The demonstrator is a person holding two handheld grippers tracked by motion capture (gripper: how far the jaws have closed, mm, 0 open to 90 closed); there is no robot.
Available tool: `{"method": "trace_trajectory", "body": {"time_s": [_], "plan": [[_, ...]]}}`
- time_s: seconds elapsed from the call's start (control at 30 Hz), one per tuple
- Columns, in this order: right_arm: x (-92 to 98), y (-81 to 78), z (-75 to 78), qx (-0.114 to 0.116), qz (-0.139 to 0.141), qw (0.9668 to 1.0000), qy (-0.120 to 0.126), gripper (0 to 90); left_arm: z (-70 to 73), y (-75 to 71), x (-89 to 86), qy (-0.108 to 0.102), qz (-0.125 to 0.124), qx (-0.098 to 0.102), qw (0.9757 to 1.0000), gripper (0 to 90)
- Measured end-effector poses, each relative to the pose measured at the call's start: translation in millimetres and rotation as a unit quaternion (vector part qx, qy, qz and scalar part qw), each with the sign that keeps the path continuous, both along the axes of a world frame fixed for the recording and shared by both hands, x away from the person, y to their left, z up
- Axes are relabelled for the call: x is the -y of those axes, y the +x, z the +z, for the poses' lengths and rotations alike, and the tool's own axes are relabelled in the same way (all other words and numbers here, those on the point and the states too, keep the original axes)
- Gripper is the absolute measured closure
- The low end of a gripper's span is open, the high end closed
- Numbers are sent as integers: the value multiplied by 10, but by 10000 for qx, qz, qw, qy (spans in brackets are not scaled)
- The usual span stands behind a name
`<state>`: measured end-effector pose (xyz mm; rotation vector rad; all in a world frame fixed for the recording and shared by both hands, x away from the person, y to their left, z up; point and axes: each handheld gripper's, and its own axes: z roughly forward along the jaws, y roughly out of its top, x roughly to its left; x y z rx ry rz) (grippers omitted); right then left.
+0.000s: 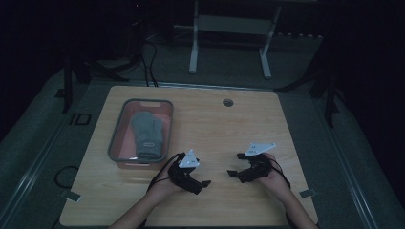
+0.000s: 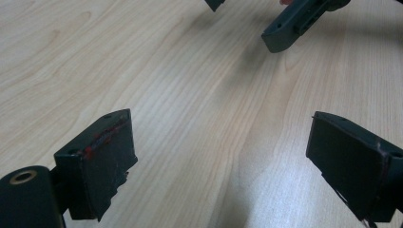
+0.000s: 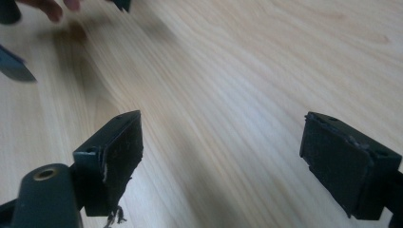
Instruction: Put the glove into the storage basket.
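we take the work in hand to be fetching the grey gloves (image 1: 147, 132) from the grey bin (image 1: 114, 138); they lie in it, up and to the left of the left fingers, well apart from both sets; the left gripper (image 1: 204, 183) rests low over the bench (image 1: 215, 124) with its fingers (image 2: 102, 166) spread wide and nothing between them, bare wood ahead; to do this well, we would turn that hand toward the bin, keep the fingers apart over the rim, and close only once the knit sits between them; the right gripper (image 1: 231, 172) faces the left, fingers (image 3: 114, 159) likewise apart and empty; count: one bin, what looks like two gloves laid side by side, two grippers.
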<state>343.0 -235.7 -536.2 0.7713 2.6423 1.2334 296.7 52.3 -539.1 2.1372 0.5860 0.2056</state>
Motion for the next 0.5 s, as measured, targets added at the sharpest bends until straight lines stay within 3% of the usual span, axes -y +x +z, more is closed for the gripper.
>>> {"method": "trace_trajectory", "body": {"time_s": [0.2,0.5], "plan": [[144,-109,-108,73,-100,9999,114,146,-50,-99,41,75,-70,116,9999,94],[399,-292,-144,197,-288,9993,134,146,-158,-196,44,-107,-101,99,9998,94]]}}
